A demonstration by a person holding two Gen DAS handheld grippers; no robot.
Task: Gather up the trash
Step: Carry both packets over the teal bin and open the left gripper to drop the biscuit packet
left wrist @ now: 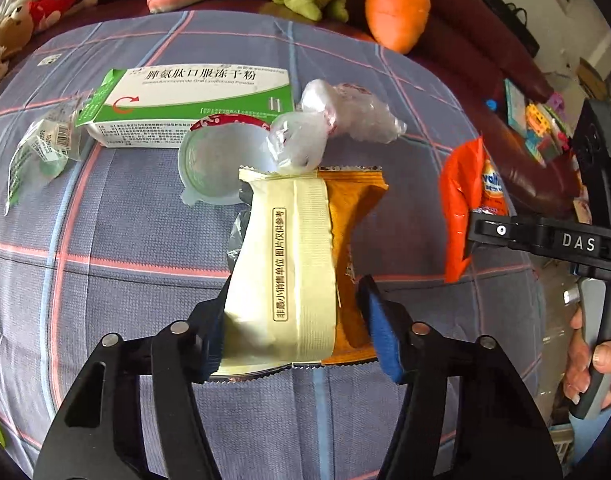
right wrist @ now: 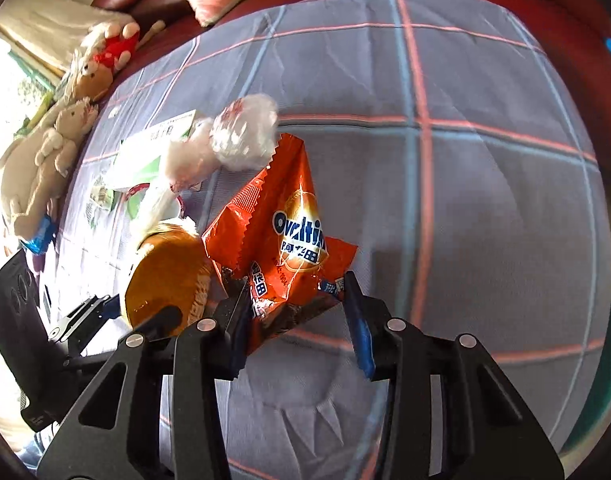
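Bright daylight, blown-out window at left in right view, strong fisheye edge warp, mostly sharp

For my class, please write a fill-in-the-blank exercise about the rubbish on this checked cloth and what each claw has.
1. The left claw has the cream and ____ foil snack wrapper between its fingers.
2. The right claw has the crumpled orange-red sachet printed ____.
3. The white cardboard medicine box has ____ edges.

Missing words: orange; Ovaltine; green
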